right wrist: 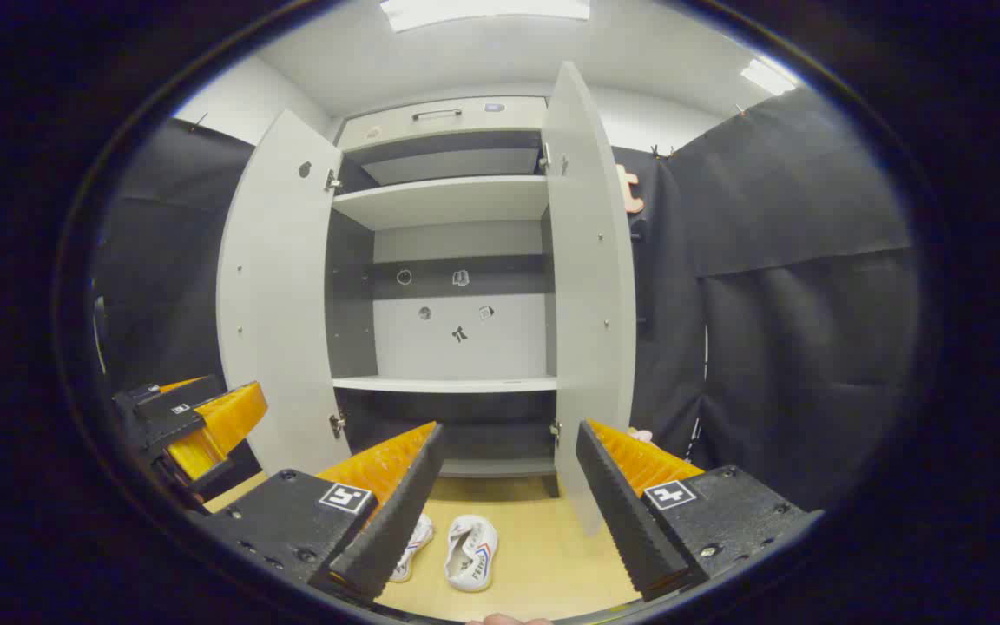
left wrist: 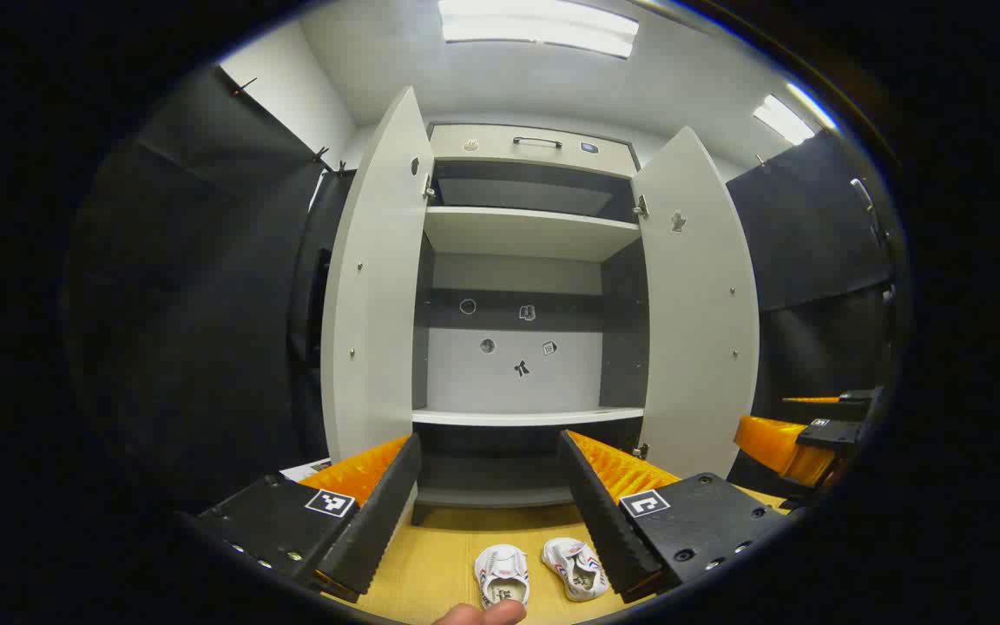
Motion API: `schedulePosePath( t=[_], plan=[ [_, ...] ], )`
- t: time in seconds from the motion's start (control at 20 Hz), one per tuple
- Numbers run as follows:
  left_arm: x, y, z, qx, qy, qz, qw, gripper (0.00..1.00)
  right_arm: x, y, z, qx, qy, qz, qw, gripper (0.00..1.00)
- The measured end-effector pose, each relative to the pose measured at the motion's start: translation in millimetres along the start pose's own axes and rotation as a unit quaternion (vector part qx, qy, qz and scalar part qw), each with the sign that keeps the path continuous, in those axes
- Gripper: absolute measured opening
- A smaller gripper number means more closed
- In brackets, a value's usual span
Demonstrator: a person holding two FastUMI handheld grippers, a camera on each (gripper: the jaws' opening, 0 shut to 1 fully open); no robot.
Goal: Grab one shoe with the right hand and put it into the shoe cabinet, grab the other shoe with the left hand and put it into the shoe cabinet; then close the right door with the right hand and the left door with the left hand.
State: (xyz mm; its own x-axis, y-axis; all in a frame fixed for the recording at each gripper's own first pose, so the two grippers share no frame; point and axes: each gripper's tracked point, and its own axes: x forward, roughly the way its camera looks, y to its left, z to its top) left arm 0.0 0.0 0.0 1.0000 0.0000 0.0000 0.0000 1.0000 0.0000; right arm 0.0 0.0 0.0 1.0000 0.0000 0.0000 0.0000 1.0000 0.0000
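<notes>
Two white shoes with red and blue stripes lie side by side on the wooden floor in front of the open shoe cabinet [left wrist: 526, 233]. In the left gripper view the left shoe [left wrist: 502, 575] and the right shoe [left wrist: 575, 567] lie below and between my fingers. My left gripper [left wrist: 490, 443] is open, held above them and holding nothing. In the right gripper view one shoe [right wrist: 472, 540] is in full sight and the other shoe [right wrist: 413, 534] is partly hidden behind a finger. My right gripper [right wrist: 509, 430] is open and holds nothing.
Both cabinet doors stand wide open: left door [left wrist: 374, 304], right door [left wrist: 700, 304]. The middle shelf [left wrist: 526, 417] is bare, with small stickers on the back wall. The right gripper [left wrist: 791, 443] shows at the right edge, the left gripper [right wrist: 196, 421] at the left. Black cloth walls flank the cabinet.
</notes>
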Motion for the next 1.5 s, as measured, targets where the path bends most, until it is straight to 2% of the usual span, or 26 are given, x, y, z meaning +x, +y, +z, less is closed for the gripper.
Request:
schedulePosePath(
  t=[0.15, 0.4, 0.5, 0.7, 1.05, 1.1, 1.5],
  plan=[
    [1.8, -1.3, -2.8, -0.016, 0.007, 0.001, 1.0, 0.95, 4.2, 1.8, 1.5, -0.006, -0.001, 0.004, 1.0, 0.99],
    [6.8, 3.9, -6.1, 0.0, -0.004, 0.008, 1.0, 0.95, -0.3, 1.4, 4.3, -0.005, -0.011, 0.007, 1.0, 0.99],
    [8.9, -2.5, -7.2, -0.004, -0.006, -0.007, 1.0, 0.95, -2.8, 5.8, 10.2, -0.008, -0.02, 0.012, 1.0, 0.99],
    [10.3, -7.5, -12.2, 0.003, 0.002, -0.015, 1.0, 0.95, -5.9, 3.0, 16.1, -0.021, -0.031, 0.002, 0.999, 0.99],
    [11.6, -9.2, -11.5, 0.007, -0.004, -0.017, 1.0, 0.95, -5.6, 1.3, 15.4, -0.017, -0.029, -0.003, 0.999, 0.99],
    [11.4, -8.6, -11.6, 0.009, -0.003, -0.017, 1.0, 0.95, -5.9, 1.4, 15.0, -0.018, -0.029, -0.004, 0.999, 0.93],
    [10.5, -3.3, -8.4, 0.013, -0.007, -0.015, 1.0, 0.95, -1.2, 12.2, 4.5, -0.018, -0.018, 0.004, 1.0, 0.94]
  ],
)
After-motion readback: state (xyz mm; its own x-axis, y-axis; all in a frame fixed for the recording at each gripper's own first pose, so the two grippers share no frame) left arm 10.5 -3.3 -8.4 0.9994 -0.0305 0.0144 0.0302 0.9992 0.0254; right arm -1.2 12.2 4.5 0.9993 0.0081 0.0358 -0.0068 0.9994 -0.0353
